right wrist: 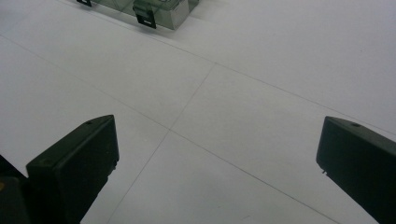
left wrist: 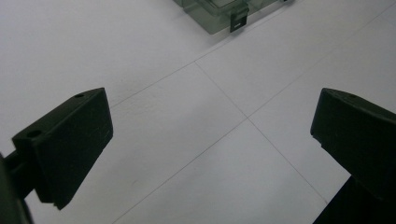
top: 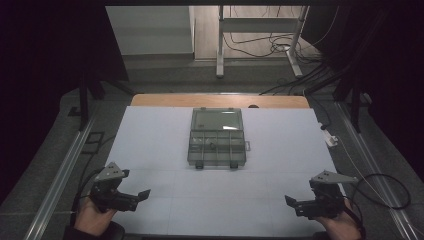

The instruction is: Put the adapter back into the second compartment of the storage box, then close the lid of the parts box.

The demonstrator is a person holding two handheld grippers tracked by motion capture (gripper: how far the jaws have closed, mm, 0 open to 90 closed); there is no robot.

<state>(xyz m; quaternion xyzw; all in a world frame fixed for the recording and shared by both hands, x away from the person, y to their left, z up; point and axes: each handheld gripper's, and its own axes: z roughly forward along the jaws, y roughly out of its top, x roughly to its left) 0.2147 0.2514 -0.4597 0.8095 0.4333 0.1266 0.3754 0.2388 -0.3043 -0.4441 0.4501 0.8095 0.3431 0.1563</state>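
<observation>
A clear plastic compartment box [top: 217,138] lies in the middle of the white table [top: 150,145], its lid open toward the far side and its dividers showing. One corner of the box [left wrist: 219,11] with a latch appears at the top of the left gripper view, and a corner of the box [right wrist: 156,11] at the top of the right gripper view. My left gripper [top: 135,197] rests near the front left edge, jaws wide apart over bare table. My right gripper [top: 297,204] sits near the front right edge, also open and empty.
A wooden strip [top: 220,101] borders the table's far edge. A small white object [top: 331,140] with a cable lies at the right edge. Metal rails [top: 65,165] run along both sides, and desk legs and cables [top: 280,47] stand on the floor beyond.
</observation>
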